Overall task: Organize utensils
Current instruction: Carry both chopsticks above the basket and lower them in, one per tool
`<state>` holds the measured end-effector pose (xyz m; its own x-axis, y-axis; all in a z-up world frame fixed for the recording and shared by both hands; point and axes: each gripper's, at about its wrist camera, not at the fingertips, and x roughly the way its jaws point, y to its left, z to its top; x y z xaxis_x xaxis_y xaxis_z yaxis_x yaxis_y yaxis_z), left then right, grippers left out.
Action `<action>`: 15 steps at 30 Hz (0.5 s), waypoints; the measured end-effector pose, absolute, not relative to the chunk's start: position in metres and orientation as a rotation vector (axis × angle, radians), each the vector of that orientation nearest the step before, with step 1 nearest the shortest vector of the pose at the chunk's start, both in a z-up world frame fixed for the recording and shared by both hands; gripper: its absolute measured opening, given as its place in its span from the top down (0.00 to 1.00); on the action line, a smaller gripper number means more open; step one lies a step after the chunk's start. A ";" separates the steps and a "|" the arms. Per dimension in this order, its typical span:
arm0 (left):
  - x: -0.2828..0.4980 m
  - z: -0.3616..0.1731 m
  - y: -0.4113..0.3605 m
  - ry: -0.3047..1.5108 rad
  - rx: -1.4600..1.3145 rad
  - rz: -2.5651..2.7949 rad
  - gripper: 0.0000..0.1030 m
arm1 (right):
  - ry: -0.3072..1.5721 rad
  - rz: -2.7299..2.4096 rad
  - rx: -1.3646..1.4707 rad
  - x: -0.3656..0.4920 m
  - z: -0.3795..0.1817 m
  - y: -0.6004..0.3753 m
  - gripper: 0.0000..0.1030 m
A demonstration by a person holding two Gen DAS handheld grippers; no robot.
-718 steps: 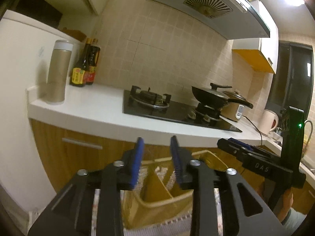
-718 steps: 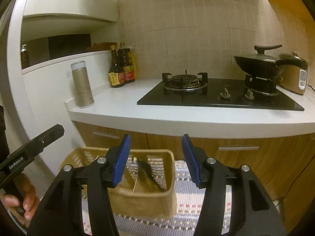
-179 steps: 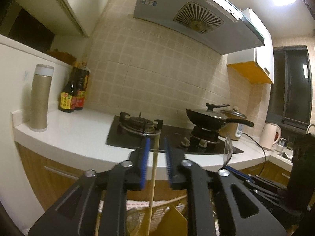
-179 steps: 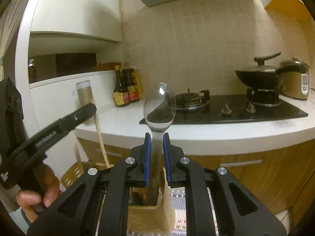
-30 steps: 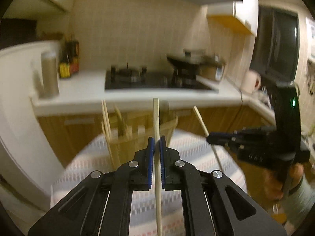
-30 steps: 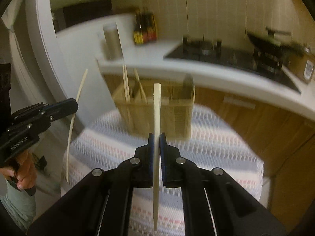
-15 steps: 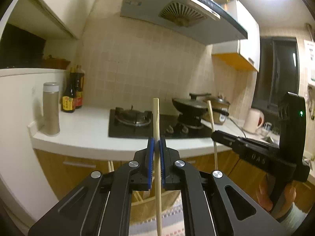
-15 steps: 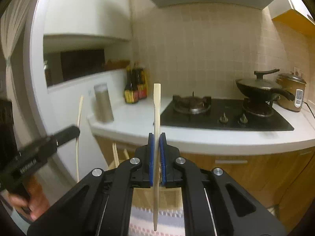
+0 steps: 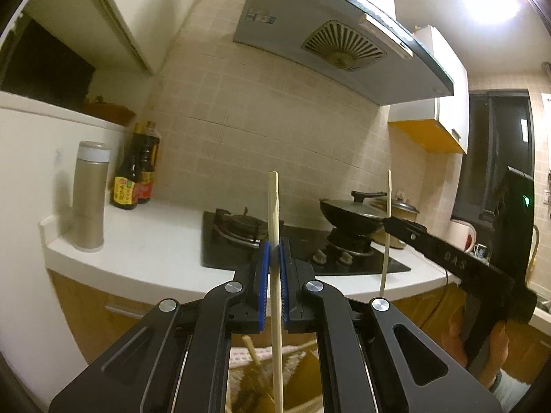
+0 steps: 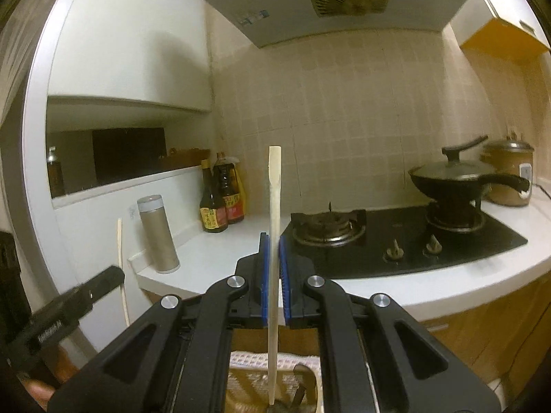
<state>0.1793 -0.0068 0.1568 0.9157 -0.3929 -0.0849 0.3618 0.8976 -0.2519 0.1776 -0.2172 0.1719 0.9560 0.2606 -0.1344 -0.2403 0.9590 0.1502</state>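
Each hand-held gripper — left (image 9: 274, 268), right (image 10: 274, 268) — clamps one pale wooden chopstick (image 9: 273, 213) (image 10: 274, 206) upright above the woven tan basket (image 10: 248, 383); next, probably lowering both in.

A home kitchen: gas hob (image 10: 396, 237), range hood (image 9: 337, 44), tiled wall (image 10: 344, 120).

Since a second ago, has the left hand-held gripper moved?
Yes. The left hand-held gripper has swung upward: its chopstick now stands against the stove and tiles, not the basket below.
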 end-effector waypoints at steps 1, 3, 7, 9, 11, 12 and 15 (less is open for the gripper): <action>0.184 0.156 -0.004 0.132 -0.241 -0.391 0.96 | 0.153 0.258 0.126 0.180 0.170 -0.215 0.96; 0.189 0.153 -0.001 0.119 -0.249 -0.386 0.96 | 0.153 0.262 0.109 0.188 0.162 -0.211 0.96; 0.198 0.146 -0.001 0.097 -0.241 -0.359 0.96 | 0.156 0.262 0.080 0.198 0.149 -0.205 0.96; 0.200 0.141 -0.005 0.087 -0.211 -0.326 0.96 | 0.150 0.253 0.060 0.200 0.142 -0.202 0.96; 0.203 0.134 -0.008 0.084 -0.202 -0.314 0.96 | 0.147 0.249 0.045 0.202 0.136 -0.200 0.96; 0.204 0.131 -0.008 0.084 -0.207 -0.311 0.96 | 0.145 0.249 0.042 0.202 0.134 -0.200 0.96; 0.205 0.123 -0.012 0.078 -0.191 -0.299 0.96 | 0.154 0.260 0.045 0.205 0.128 -0.199 0.96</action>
<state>0.2048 -0.0124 0.1230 0.9528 -0.2996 -0.0484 0.2847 0.9378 -0.1986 0.2054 -0.1992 0.1279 0.9548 0.2592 -0.1457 -0.2523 0.9655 0.0642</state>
